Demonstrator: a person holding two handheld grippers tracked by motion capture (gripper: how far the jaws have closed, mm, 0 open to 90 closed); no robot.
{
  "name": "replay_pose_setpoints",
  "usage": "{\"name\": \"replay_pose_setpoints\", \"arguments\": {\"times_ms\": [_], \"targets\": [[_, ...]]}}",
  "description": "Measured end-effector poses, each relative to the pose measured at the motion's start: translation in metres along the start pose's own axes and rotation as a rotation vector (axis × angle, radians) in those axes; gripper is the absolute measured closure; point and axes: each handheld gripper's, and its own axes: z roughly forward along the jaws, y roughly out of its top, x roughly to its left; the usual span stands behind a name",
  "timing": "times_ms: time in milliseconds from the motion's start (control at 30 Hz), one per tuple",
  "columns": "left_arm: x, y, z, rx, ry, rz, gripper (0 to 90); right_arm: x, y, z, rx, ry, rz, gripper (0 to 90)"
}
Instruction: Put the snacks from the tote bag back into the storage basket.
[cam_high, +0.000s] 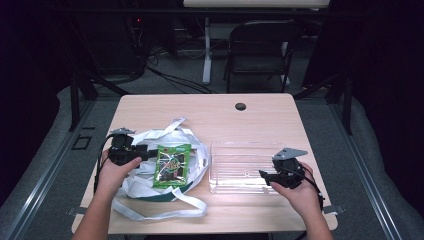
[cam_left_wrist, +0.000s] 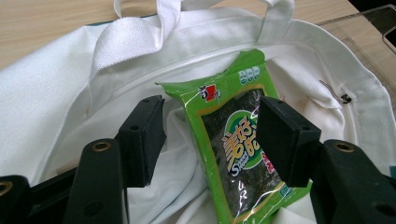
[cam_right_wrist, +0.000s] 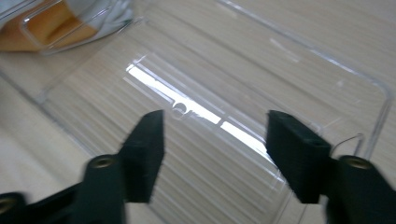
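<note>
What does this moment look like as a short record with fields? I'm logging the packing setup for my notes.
surface: light wooden table
bag: white cloth tote bag, lying flat, left half of table
packet: green plastic seaweed snack packet, lying on the bag's opening
tray: clear plastic rectangular tray, empty, right of bag
left gripper: fingers open, packet between them, not pressed
right gripper: fingers open, over the tray's near right part

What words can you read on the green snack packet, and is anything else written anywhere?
"Seaweed", roughly, in small white letters: on the green snack packet, partly behind a jaw, so not certain.
Large yellow Chinese characters on the same packet: visible, but I cannot read them surely.
Red logo near the packet's top and the small round marks by it: too small to read.
White tote bag, clear plastic tray, table: no writing seen.
</note>
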Motion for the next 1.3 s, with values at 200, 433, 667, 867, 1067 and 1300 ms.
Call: {"name": "replay_pose_setpoints", "arguments": {"times_ms": [200, 433, 667, 867, 1067, 1300], "targets": [[0.0, -0.001, 0.004, 0.028, -0.005, -0.016, 41.8, 0.003, 0.003, 0.0, -0.01, 0.042, -0.035, 49.8], [0.002, -0.003, 0.009, 0.036, -0.025, -0.033, 43.4, 0.007, 0.003, 0.003, 0.027, 0.016, -0.073, 50.4], [0.005, -0.005, 0.015, 0.042, -0.082, -0.084, 38.7, 0.007, 0.004, 0.005, 0.042, 0.014, -0.075, 54.5], [0.004, -0.01, 0.027, 0.071, -0.079, -0.1, 35.9, 0.007, 0.006, 0.004, 0.02, 0.02, -0.06, 53.3], [0.007, -0.015, 0.042, 0.12, -0.08, -0.124, 35.6, 0.009, 0.006, 0.007, 0.016, 0.023, -0.06, 52.1], [0.007, -0.015, 0.051, 0.152, -0.078, -0.115, 35.2, 0.008, 0.007, 0.005, 0.001, 0.034, -0.046, 52.0]]}}
